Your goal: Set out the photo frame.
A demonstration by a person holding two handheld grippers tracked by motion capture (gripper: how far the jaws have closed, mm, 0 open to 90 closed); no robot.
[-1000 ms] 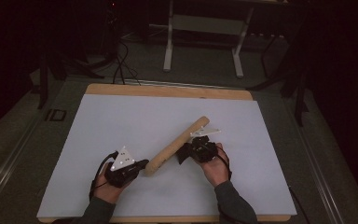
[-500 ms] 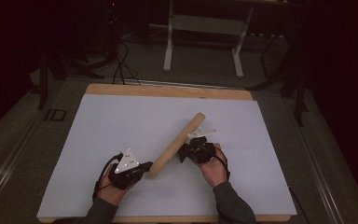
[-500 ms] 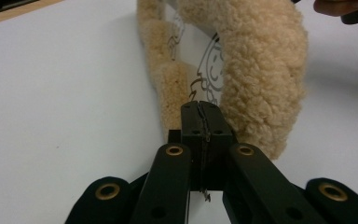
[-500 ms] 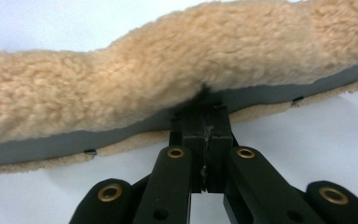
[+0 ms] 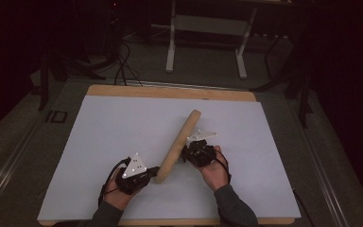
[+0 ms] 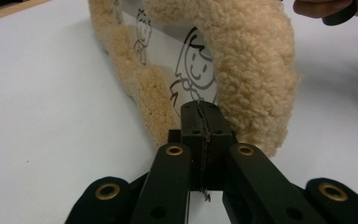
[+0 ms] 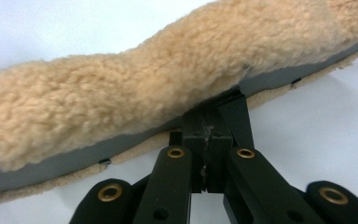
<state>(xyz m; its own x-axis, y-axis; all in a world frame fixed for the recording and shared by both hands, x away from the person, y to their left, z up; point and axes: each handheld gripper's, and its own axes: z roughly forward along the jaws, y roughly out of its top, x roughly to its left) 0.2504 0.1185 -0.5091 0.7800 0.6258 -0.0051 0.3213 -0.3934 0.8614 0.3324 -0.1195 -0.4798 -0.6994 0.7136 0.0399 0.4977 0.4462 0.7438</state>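
Your left tongs (image 5: 152,171) sit at the near-left of the white worktop (image 5: 99,142), clenched on the near end of the fleece-lined cloth (image 5: 179,144). In the left gripper view the jaws stand pressed together on the printed inner layer (image 6: 193,70), a pale fabric with cartoon figures, with the tan fleece (image 6: 251,70) curling up on either side of it. The cloth lies folded into a long narrow roll, running diagonally from your left tongs up toward the middle of the worktop.

Your right tongs (image 5: 185,153) grip the same cloth at about its middle, on its right side. In the right gripper view the jaws are also shut, pinching the grey inner edge (image 7: 279,77) under the fleece (image 7: 168,88).

You appear to be mid-fold or mid-unfold: both edges are secured and the piece is drawn long between your hands. The next move probably calls for both hands working together, keeping both pinches firm, lifting the layer you hold and carrying it sideways across the worktop so the fleece opens or lays flat. Move evenly; a thick pile like this can slip out of a thin pinch if one hand pulls ahead.
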